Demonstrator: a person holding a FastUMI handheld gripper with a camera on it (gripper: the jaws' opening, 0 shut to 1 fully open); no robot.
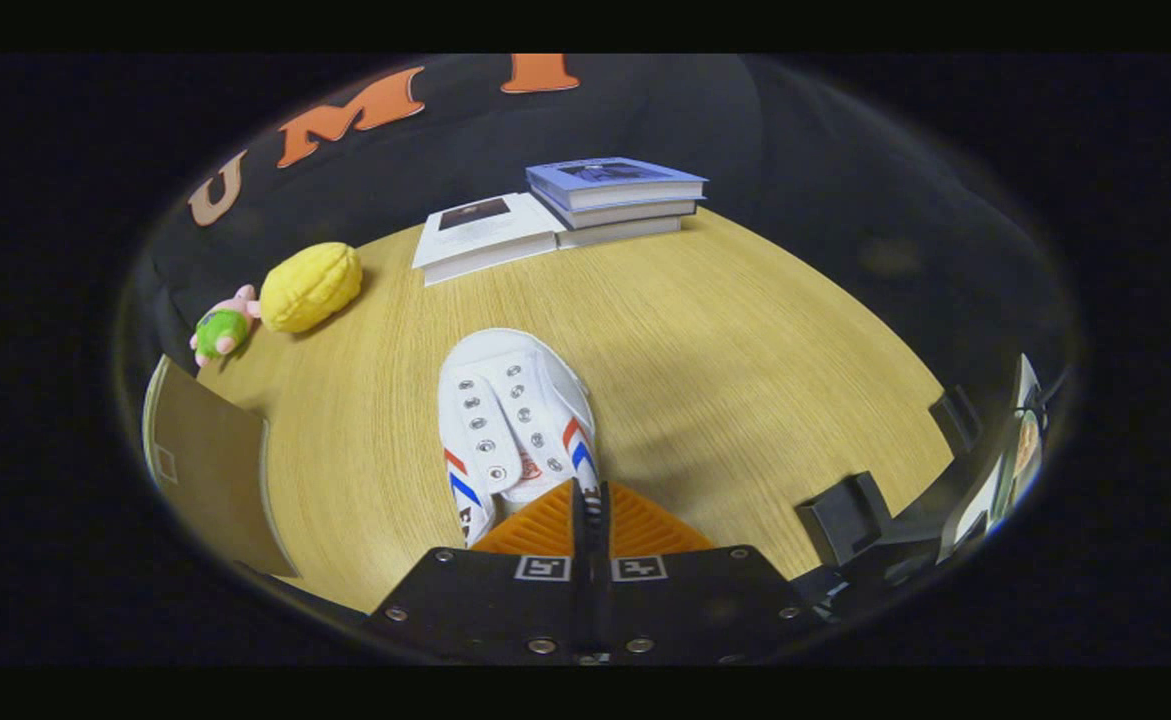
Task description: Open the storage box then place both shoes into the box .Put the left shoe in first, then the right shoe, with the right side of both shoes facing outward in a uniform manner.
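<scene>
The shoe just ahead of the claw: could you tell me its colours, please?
White, with red and blue stripes on its sides; the gripper view shows the shoe best.

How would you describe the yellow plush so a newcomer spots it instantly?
Start at the wooden table and go well beyond the shut tongs and the white shoe they pinch, off to their left. At the table's far edge lies the yellow plush: ribbed, rounded, bigger than the small pink-and-green plush toy touching it.
</scene>
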